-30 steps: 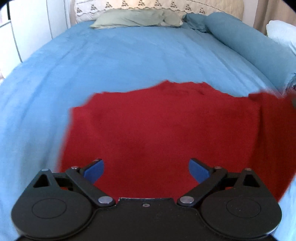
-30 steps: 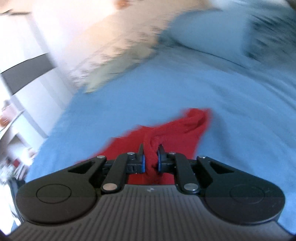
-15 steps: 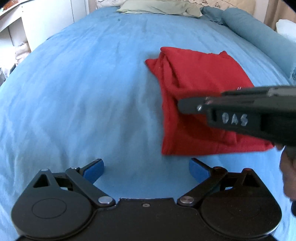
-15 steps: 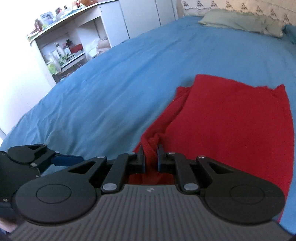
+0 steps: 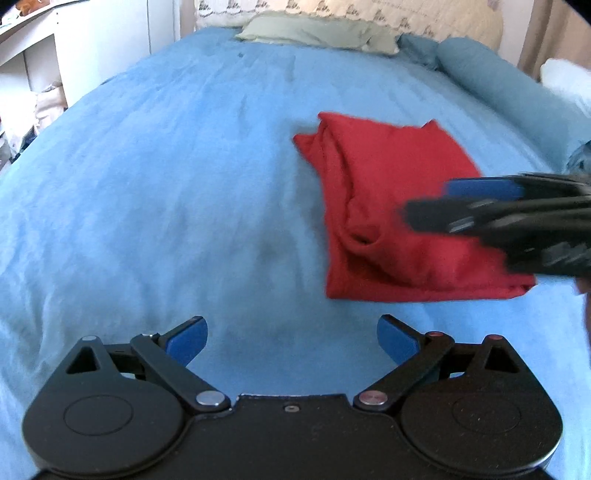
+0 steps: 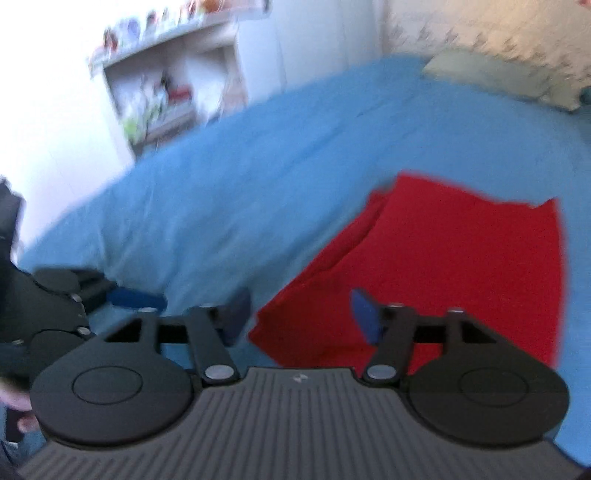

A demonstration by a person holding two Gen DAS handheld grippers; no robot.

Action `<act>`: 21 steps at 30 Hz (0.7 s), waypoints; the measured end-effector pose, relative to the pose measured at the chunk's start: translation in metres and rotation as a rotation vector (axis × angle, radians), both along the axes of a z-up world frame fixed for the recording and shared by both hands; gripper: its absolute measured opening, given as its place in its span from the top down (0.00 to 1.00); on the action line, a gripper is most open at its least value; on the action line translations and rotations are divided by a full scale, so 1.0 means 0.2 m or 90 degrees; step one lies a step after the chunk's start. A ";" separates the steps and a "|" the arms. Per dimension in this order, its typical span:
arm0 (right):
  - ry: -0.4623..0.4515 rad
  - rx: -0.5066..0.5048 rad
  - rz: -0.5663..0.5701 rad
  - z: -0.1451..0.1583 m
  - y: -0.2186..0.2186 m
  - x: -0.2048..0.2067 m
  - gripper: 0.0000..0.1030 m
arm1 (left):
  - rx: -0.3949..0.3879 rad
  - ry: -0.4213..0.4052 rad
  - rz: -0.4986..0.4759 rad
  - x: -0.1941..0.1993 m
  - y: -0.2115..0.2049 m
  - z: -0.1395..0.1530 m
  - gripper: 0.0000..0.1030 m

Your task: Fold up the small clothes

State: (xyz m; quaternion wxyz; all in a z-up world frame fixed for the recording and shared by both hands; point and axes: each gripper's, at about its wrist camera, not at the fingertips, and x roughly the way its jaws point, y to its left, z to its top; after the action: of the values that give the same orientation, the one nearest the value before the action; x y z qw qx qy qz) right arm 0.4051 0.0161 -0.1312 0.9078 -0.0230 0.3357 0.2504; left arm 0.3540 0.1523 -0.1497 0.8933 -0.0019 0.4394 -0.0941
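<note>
A folded red garment point(image 5: 388, 206) lies on the blue bedspread point(image 5: 166, 184), with a bunched fold along its left edge. It also shows in the right wrist view point(image 6: 443, 266). My left gripper point(image 5: 291, 341) is open and empty, over bare bedspread in front of the garment. My right gripper point(image 6: 301, 314) is open and empty, just above the garment's near corner. In the left wrist view the right gripper point(image 5: 498, 218) reaches in from the right over the garment, blurred.
A green pillow point(image 5: 314, 31) and a blue bolster point(image 5: 498, 85) lie at the bed's head. White shelves point(image 6: 162, 92) with small items stand left of the bed. The left gripper point(image 6: 55, 306) shows at the right wrist view's left edge.
My right gripper has opened and let go of the red garment's edge, then lifted back a little. The garment now rests folded on the bed. My left gripper stays open.
</note>
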 end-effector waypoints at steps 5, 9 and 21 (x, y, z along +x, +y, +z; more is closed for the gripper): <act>-0.043 -0.024 -0.122 0.06 -0.36 -0.19 0.23 | -0.037 -0.033 -0.017 -0.01 -0.06 0.07 0.03; -0.014 -0.071 -0.164 -0.08 -0.53 -0.30 0.24 | -0.032 -0.048 0.006 0.05 -0.12 0.07 0.10; 0.035 -0.058 -0.250 -0.31 -0.60 -0.23 0.65 | -0.029 -0.046 0.071 0.14 -0.08 0.00 0.16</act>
State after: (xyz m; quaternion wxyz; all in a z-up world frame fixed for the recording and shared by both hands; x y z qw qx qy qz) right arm 0.3594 -0.1040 -0.1929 0.9277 0.0090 0.3694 0.0537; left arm 0.3817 0.1362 -0.1502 0.9121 -0.0435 0.4041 -0.0544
